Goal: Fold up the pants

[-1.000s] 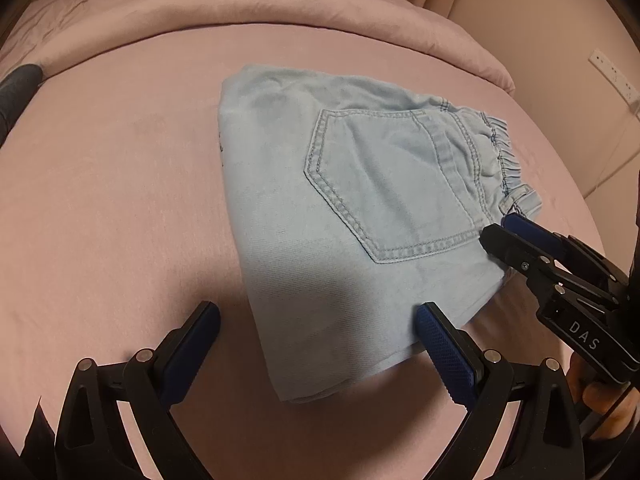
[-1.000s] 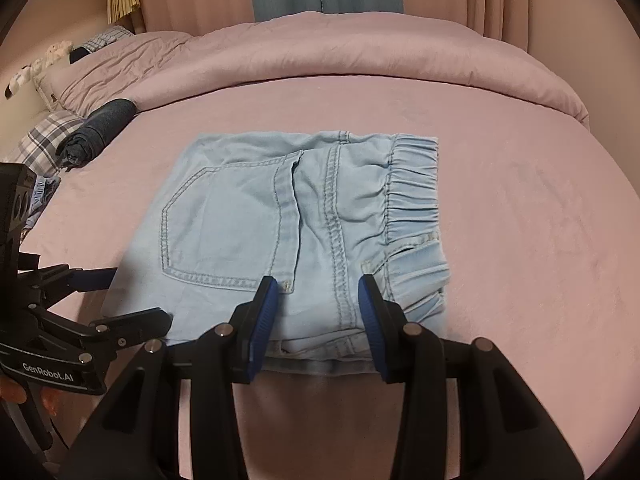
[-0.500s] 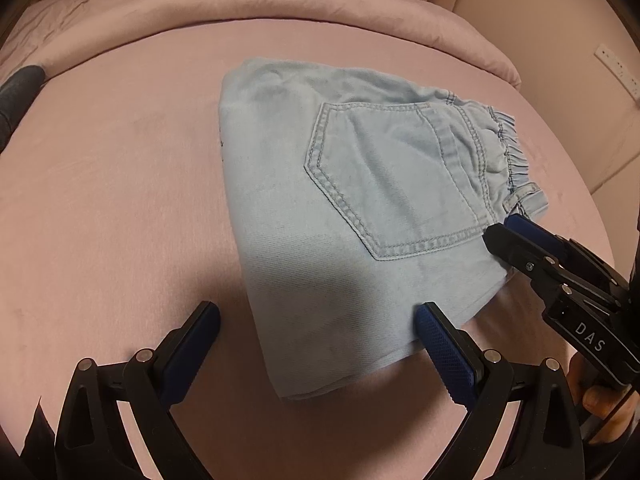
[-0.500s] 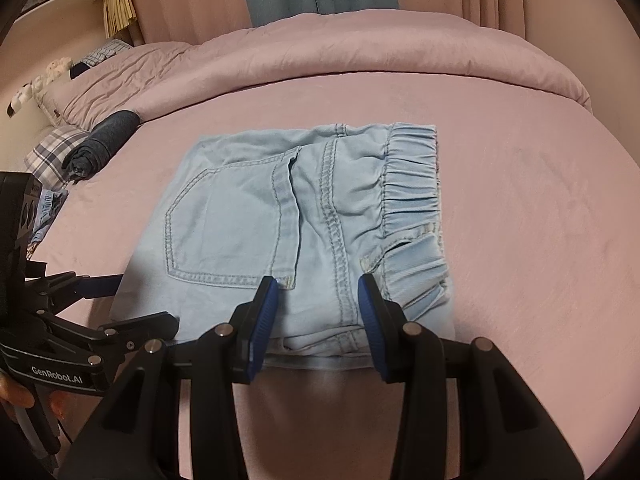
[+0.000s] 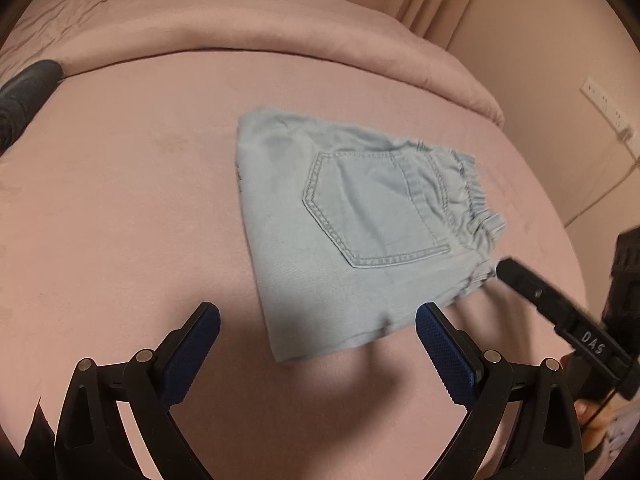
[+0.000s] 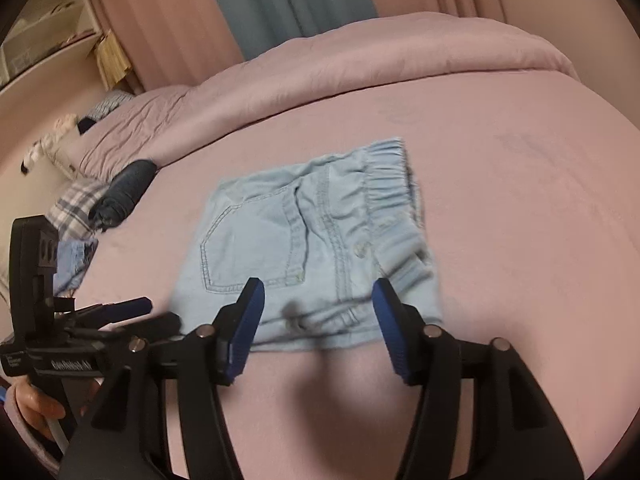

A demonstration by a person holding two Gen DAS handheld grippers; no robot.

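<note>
Light blue denim pants [image 5: 360, 220] lie folded into a compact rectangle on the pink bed, back pocket up, elastic waistband on the right. They also show in the right wrist view [image 6: 312, 244]. My left gripper [image 5: 318, 320] is open and empty, just short of the pants' near edge. My right gripper [image 6: 318, 292] is open and empty above the near edge by the waistband. The right gripper shows in the left wrist view [image 5: 516, 276], its tip close to the waistband corner. The left gripper shows in the right wrist view [image 6: 140, 312].
A rolled pink duvet [image 5: 260, 36] runs across the far side of the bed. A dark rolled garment [image 6: 124, 192], a plaid cloth [image 6: 76, 208] and another blue denim piece [image 6: 74, 260] lie at the left. A wall socket [image 5: 604, 106] is on the right.
Both grippers have pulled back and up from the pants. My right gripper's jaws have opened wider. The pants lie still on the bed.
</note>
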